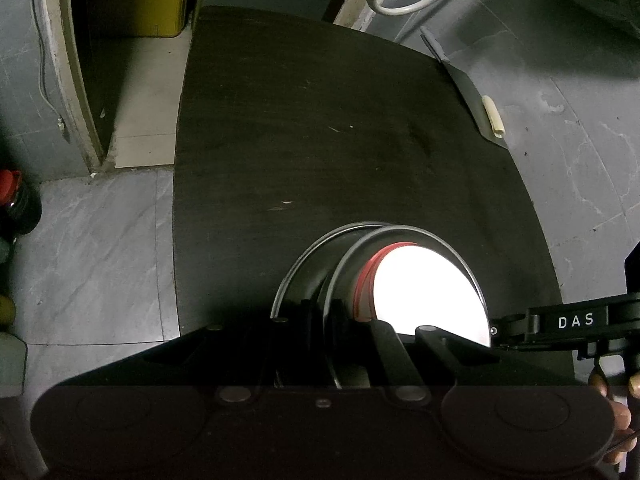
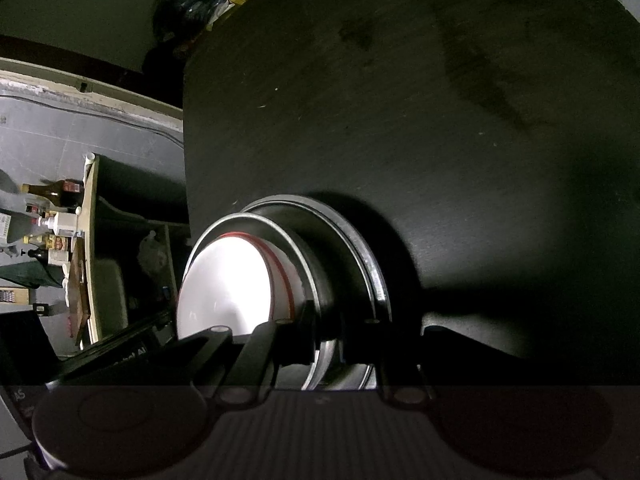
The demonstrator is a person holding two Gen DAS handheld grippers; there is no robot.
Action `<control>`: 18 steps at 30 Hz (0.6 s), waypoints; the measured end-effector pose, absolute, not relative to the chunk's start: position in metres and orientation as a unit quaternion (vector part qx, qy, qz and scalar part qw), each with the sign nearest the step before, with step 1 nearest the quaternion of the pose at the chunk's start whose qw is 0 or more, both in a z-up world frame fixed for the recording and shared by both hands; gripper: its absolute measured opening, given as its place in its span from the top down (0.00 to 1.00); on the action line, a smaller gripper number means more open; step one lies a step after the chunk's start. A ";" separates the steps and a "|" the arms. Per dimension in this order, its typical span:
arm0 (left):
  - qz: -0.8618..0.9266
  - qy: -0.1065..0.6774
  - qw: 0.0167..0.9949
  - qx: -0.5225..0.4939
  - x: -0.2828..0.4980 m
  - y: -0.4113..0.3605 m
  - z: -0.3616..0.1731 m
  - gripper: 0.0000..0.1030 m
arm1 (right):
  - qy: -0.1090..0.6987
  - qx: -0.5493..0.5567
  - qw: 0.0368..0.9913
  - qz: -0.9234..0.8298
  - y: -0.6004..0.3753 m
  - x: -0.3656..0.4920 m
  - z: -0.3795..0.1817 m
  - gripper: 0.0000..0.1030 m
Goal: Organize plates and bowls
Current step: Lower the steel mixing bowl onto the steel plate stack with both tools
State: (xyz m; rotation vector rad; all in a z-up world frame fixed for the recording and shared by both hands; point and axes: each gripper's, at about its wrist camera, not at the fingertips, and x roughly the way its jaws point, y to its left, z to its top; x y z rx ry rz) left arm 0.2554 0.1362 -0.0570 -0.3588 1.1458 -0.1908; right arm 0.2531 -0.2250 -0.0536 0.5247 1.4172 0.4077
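A steel bowl (image 1: 404, 232) holds a white bowl with a red band (image 1: 428, 292) and rests in a wider steel dish (image 1: 296, 264) near the front of the dark table (image 1: 320, 128). My left gripper (image 1: 326, 320) is shut on the steel bowl's left rim. At the stack's right side is my right gripper (image 1: 496, 331). In the right wrist view the right gripper (image 2: 326, 332) is shut on the steel bowl's rim (image 2: 280, 228), with the white bowl (image 2: 228, 284) on its left and the dish rim (image 2: 380, 292) on its right. The left gripper (image 2: 132, 344) shows dimly beyond.
Grey tiled floor (image 1: 92, 248) lies left of the table, with a doorway and a yellow box (image 1: 140, 12). A dark flat tool with a cream handle (image 1: 494, 116) lies off the table's right edge. A shelf with bottles (image 2: 56, 216) stands at the left. A person's fingers (image 1: 612, 400) hold the right gripper.
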 end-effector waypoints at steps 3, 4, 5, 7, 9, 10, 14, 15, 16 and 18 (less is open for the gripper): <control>-0.091 0.537 0.821 -0.170 0.256 0.136 -0.058 0.94 | 0.638 0.234 0.710 0.183 -0.225 0.253 -0.053 0.86; -0.091 0.537 0.821 -0.170 0.256 0.136 -0.058 0.94 | 0.638 0.235 0.710 0.182 -0.226 0.253 -0.052 0.86; -0.092 0.536 0.822 -0.170 0.256 0.136 -0.058 0.94 | 0.638 0.235 0.710 0.182 -0.226 0.253 -0.052 0.86; -0.093 0.535 0.823 -0.169 0.255 0.137 -0.058 0.93 | 0.638 0.235 0.711 0.181 -0.225 0.252 -0.052 0.86; -0.093 0.534 0.823 -0.171 0.254 0.138 -0.058 0.93 | 0.637 0.232 0.713 0.181 -0.224 0.252 -0.051 0.86; -0.093 0.533 0.824 -0.170 0.254 0.138 -0.058 0.93 | 0.637 0.232 0.713 0.181 -0.224 0.252 -0.051 0.86; -0.093 0.533 0.824 -0.170 0.253 0.137 -0.059 0.93 | 0.635 0.227 0.716 0.180 -0.223 0.251 -0.051 0.86; -0.092 0.533 0.824 -0.170 0.252 0.137 -0.059 0.93 | 0.635 0.226 0.717 0.180 -0.223 0.250 -0.051 0.86; -0.093 0.533 0.824 -0.170 0.253 0.137 -0.059 0.93 | 0.634 0.226 0.717 0.180 -0.223 0.250 -0.050 0.86; -0.092 0.533 0.824 -0.171 0.253 0.137 -0.058 0.93 | 0.634 0.228 0.716 0.180 -0.224 0.250 -0.051 0.86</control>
